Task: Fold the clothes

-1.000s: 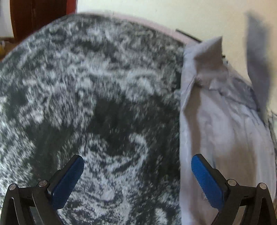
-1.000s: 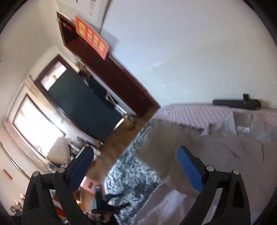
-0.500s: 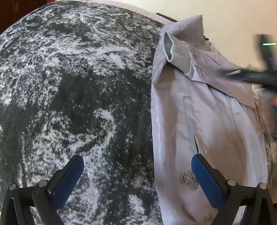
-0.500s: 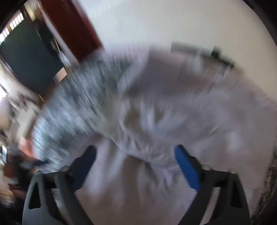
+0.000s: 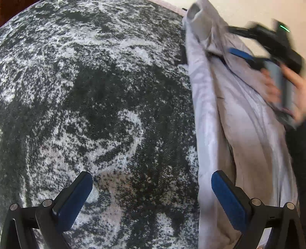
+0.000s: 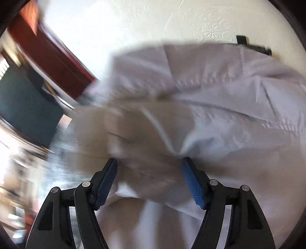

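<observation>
Two grippers show in these views, each with black arms and blue-padded fingers. The left gripper [image 5: 152, 193] hangs with its fingers spread wide and nothing between them, over a mottled black-and-white patterned blanket [image 5: 91, 99] that fills most of the left wrist view. One of its blue pads [image 5: 227, 199] sits in front of the left edge of the pale grey button-up shirt [image 5: 239, 122], which lies lengthwise along the right side of the blanket, its collar end [image 5: 198, 24] raised at the far end near the cream wall [image 5: 239, 11]. Whether that pad touches the cloth cannot be told. At the upper right of this view the right gripper [image 5: 241, 54] reaches over the shirt's upper part, blurred, with the person's bare right hand [image 5: 286, 90] wrapped round its handle. In the right wrist view the shirt [image 6: 210, 107] fills the frame, rumpled and partly blurred, and the right gripper [image 6: 149, 178] has its fingers set at a middling gap with a bunched fold of the fabric lying between them; the cloth gathers into a pinch beside the blue pad [image 6: 192, 183], but a firm grip cannot be confirmed. Behind the shirt stand the textured cream wall [image 6: 153, 21], a dark red wooden door frame [image 6: 49, 61] at the left and a black bar-shaped object [image 6: 254, 46] against the wall.
</observation>
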A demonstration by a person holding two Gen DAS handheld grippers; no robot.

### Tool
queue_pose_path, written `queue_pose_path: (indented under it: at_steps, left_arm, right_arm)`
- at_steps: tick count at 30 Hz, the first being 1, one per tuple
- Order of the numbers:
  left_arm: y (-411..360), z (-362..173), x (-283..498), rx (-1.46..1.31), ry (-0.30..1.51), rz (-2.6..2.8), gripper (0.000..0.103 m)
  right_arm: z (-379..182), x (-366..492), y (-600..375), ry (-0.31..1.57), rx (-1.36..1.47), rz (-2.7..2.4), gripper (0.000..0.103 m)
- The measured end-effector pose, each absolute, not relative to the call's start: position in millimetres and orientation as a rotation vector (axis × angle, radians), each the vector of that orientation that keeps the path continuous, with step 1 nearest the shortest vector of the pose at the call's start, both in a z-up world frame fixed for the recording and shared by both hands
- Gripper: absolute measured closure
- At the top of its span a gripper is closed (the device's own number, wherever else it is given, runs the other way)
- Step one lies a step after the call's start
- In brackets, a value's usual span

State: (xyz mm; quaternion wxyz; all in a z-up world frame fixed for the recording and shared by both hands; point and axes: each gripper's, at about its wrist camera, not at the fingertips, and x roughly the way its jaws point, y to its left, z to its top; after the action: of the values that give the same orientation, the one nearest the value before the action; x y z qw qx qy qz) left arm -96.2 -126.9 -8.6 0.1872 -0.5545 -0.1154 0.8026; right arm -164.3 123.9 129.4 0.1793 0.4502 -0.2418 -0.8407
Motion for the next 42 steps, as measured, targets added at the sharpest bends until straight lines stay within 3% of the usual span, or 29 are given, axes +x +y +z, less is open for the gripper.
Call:
queue_pose_path:
  at_steps: [3,9,11,16,17,18,19,22,26,27,28,31,36,39,42]
  left_arm:
    - [-132,-14,-101,-1.572,-0.372,2.202,0.001]
    - [-117,-20,-112,-1.561,-0.347,1.994,0.001]
    - [-104,-24,-117,-1.543,-0.417,1.787,0.001]
    - [-76,-35,-124,-1.599,-0.363,1.697,0.005]
    - [-75,-36,-125,-1.607,-0.404,1.655,0.014]
    - [-73,-38,-124,-1.619,-0.447,1.593,0.059]
    - [-67,-42,-121,-1.637,-0.432,1.569,0.084]
    - [-50,-51,-110,-1.688,-0.387,1.497,0.097]
    - [-47,-66,-93,-1.704,-0.464,1.416,0.101]
    - [-51,-66,-87,-1.700,-0.482,1.414,0.103]
    - [-54,-65,-81,-1.695,-0.500,1.413,0.103]
    - [-67,-42,-60,-1.639,-0.550,1.406,0.103]
    - [-69,60,-41,-1.420,-0.625,1.389,0.103]
    - [-53,111,-82,-1.325,-0.678,1.449,0.103]
    - [-36,152,-166,-1.274,-0.787,1.595,0.101]
  right_arm:
    - [154,-83,157,-0.818,1.168,-2.282,0.017]
    - [163,143,273,-0.794,1.225,-2.428,0.011]
    - [148,206,320,-0.841,1.334,-2.506,0.009]
    - [90,303,381,-1.142,1.475,-2.337,0.009]
    - [81,306,382,-1.179,1.458,-2.298,0.009]
    - [73,309,384,-1.216,1.441,-2.257,0.009]
    - [66,311,385,-1.246,1.418,-2.229,0.007]
    - [64,301,382,-1.279,1.329,-2.213,0.002]
    - [68,286,365,-1.144,1.351,-2.261,0.001]
    - [72,282,358,-1.063,1.358,-2.300,0.027]
    - [74,279,352,-1.008,1.374,-2.321,0.097]
    - [77,280,342,-1.000,1.393,-2.262,0.098]
    - [150,299,327,-1.115,1.041,-2.171,0.098]
    - [216,292,322,-1.164,0.765,-2.164,0.098]
    - [274,221,344,-1.212,0.567,-2.235,0.099]
